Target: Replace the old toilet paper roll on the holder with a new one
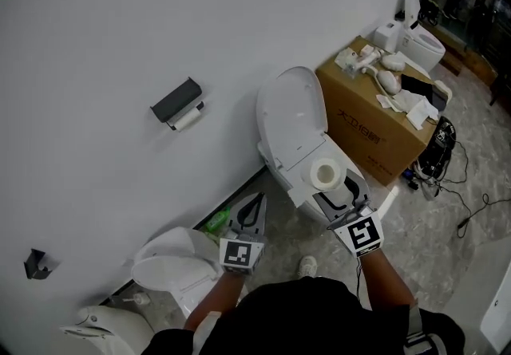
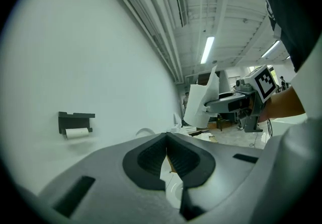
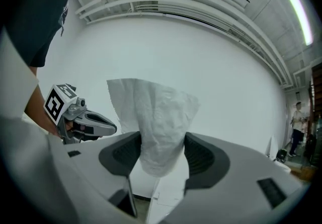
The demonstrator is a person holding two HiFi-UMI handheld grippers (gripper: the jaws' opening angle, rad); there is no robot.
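A black toilet paper holder (image 1: 176, 100) hangs on the white wall, with a thin, nearly used-up roll (image 1: 188, 116) under it. In the left gripper view the holder (image 2: 75, 119) and the old roll (image 2: 77, 133) sit far off at the left. My right gripper (image 1: 329, 186) is shut on a full white toilet paper roll (image 1: 325, 174) over the toilet. The roll (image 3: 157, 125) fills the gap between the right gripper's jaws (image 3: 161, 143). My left gripper (image 1: 254, 203) is shut and empty, pointing at the wall well below and right of the holder. Its pads (image 2: 151, 160) meet.
An open white toilet (image 1: 291, 134) stands against the wall in front of me. A cardboard box (image 1: 371, 126) with white parts on top is to its right, with cables (image 1: 447, 170) beside it. More toilet parts (image 1: 172, 266) and a green bottle (image 1: 215, 222) lie at lower left.
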